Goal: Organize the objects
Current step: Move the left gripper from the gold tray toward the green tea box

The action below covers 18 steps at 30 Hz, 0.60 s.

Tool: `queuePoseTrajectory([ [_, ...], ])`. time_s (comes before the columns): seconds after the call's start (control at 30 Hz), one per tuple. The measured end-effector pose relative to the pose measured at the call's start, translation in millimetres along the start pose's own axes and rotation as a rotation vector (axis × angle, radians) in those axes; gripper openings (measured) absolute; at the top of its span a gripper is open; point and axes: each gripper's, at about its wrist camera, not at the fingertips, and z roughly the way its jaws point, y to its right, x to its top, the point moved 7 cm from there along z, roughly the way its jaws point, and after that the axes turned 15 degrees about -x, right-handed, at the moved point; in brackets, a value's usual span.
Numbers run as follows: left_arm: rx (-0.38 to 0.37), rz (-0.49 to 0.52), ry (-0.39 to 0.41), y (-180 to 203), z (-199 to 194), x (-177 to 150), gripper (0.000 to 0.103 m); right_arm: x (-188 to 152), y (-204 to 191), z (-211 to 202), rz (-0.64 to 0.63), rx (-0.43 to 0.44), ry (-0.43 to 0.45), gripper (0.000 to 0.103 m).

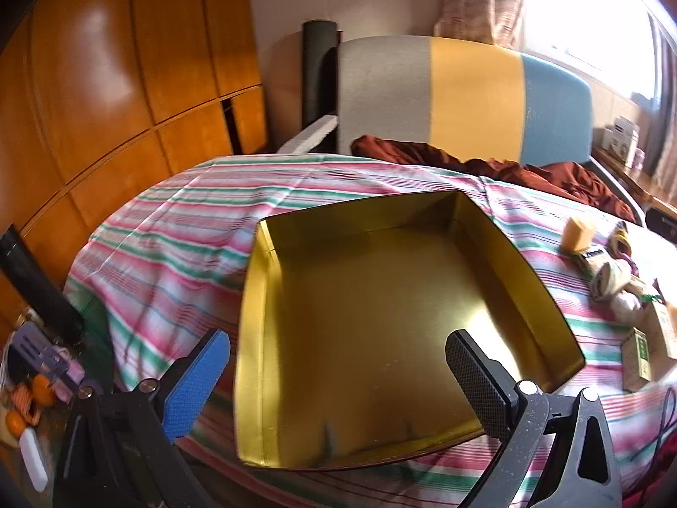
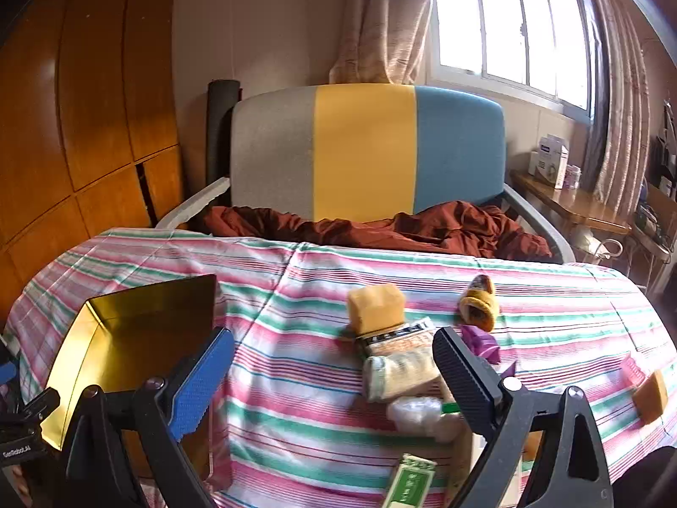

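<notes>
- We are holding both sets of fingers wide apart, empty: left gripper (image 1: 338,374) over the gold tin box (image 1: 381,326), right gripper (image 2: 334,364) by the clutter.
- The yellow sponge block (image 2: 375,307) is lying on the striped bedsheet (image 2: 296,381); it is looking soft and light, so we are judging a gentle pinch across its sides best.

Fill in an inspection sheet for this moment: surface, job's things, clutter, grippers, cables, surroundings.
Surface: pink, green and white striped cloth, wrinkled.
Job's things: open gold metal box, empty; yellow sponge block, rolled cream packet, yellow slipper-shaped item, green carton on the cloth.
Clutter: purple wrapper, orange block.
Grippers: left gripper open over the box; right gripper open, empty.
Cables: dark cord at cloth edge.
Surroundings: striped headboard, wooden wardrobe, window.
</notes>
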Motion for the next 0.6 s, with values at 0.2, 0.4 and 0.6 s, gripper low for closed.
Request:
queuePoseTrajectory([
  [0.2,-0.129,0.110,-0.005,44.9,8.8,5.6,0.103,5.7,60.2,15.7,0.079,-0.086,-0.024,0.097],
  [0.4,-0.369,0.190,-0.088,102.6,19.7,2.2,0.103,-9.8,132.4,41.1,0.222,-0.179,-0.087,0.098],
  [0.6,-0.500,0.286,-0.189,162.6,31.7,-8.0,0.103,-32.8,183.5,53.7,0.431,-0.158,-0.138,0.100],
])
